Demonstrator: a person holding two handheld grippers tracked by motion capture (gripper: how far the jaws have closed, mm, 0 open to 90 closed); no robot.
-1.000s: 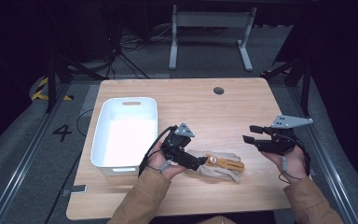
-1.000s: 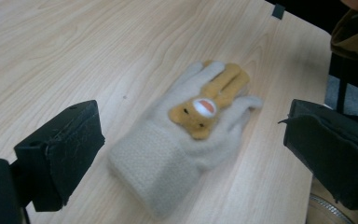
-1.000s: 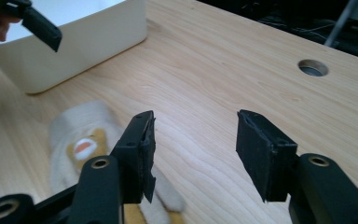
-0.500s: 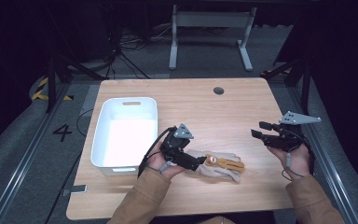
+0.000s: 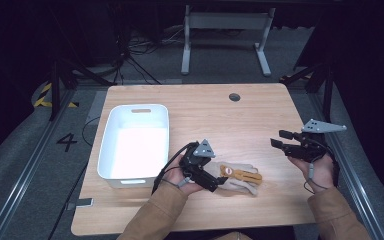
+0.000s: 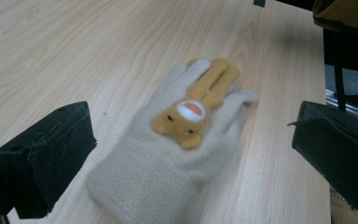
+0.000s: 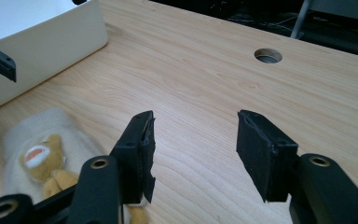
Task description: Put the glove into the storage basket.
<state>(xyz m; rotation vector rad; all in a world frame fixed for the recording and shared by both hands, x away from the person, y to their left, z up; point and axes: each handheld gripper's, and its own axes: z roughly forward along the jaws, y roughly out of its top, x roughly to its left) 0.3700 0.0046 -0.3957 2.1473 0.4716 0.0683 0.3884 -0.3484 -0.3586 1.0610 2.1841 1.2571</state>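
The cream glove (image 6: pixel 177 154) with its orange animal patch lies flat on the worktop (image 5: pixel 220 112), just right of the white bin (image 5: pixel 135 142). Your left gripper (image 6: pixel 191 154) stands wide open with the cuff between its fingers (image 6: pixel 46 163), nothing held yet. Lower it and pinch the thick cuff, not the thin fingertips. Your right gripper (image 7: pixel 193 149) is open and empty, well apart; keep it clear.

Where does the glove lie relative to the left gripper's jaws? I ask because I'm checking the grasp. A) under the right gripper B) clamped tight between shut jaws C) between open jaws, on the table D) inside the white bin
C: the left gripper has its jaws spread wide, with the glove flat on the table between them.
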